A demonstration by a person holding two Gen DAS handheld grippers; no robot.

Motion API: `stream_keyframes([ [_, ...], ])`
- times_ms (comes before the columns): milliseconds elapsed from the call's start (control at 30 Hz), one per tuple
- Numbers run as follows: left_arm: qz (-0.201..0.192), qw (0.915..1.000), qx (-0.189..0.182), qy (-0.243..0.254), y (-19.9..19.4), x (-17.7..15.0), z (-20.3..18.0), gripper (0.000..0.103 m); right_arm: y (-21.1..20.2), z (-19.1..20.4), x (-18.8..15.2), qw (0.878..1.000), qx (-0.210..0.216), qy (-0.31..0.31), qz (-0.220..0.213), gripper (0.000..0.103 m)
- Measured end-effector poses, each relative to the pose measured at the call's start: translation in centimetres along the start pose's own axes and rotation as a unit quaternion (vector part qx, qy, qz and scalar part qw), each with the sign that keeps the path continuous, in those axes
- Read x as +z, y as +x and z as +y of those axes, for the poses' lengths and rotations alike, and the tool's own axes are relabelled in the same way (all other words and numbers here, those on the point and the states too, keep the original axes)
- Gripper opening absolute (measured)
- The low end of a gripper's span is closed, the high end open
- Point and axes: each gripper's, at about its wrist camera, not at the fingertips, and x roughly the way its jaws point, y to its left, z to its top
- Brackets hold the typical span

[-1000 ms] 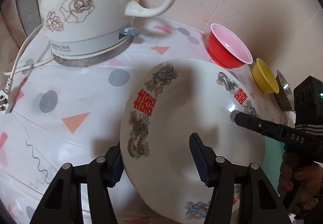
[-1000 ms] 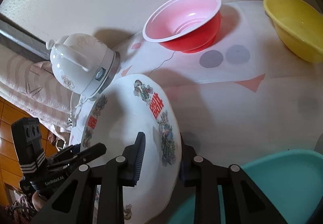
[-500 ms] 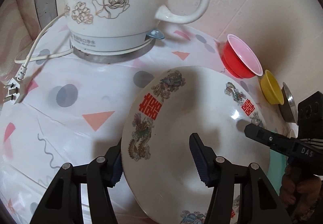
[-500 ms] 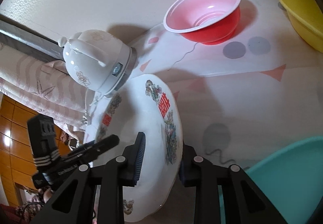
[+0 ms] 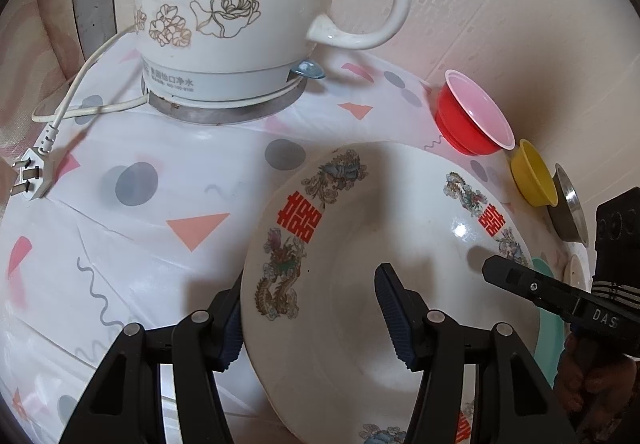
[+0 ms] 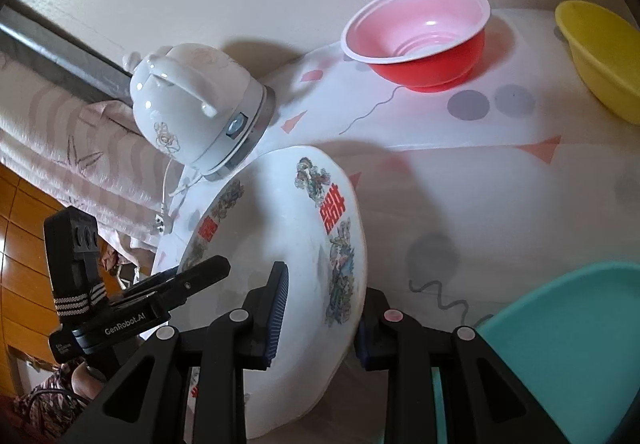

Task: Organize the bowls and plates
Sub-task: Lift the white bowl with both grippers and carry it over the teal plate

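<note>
I hold the large white porcelain plate with red characters and dragon-and-phoenix motifs (image 5: 380,284) by 2 opposite rims: my left gripper (image 5: 310,320) half-open astride one edge, my right gripper (image 6: 320,314) narrowly clamped on the other. It hangs tilted above the patterned tablecloth (image 5: 160,228); the teal plastic basin (image 6: 568,344) lies just beside my right gripper, so that hand leads.

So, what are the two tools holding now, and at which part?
Both hold the large white bowl by its rim: the left tool and the right tool on opposite sides, each with one finger inside and one outside.
</note>
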Motion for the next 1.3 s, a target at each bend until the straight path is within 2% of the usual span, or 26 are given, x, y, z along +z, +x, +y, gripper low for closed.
stream_keyframes([
  [600, -0.015, 0.9990, -0.031, 0.029, -1.8, -0.9, -2.1, 0.059, -3.0, 1.0, -2.3, 0.999, -0.010, -0.023, -0.039, 0.029],
  [900, -0.015, 0.9956, -0.056, 0.074, -2.5, -0.7, -5.7, 0.059, -6.5, -0.2, -4.0, 0.997, -0.017, 0.008, -0.075, 0.029],
  [1300, 0.011, 0.9844, -0.099, 0.145, -1.6, -1.7, -12.1, 0.059, -12.5, -3.2, -7.5, 0.988, -0.049, 0.063, -0.133, 0.029],
])
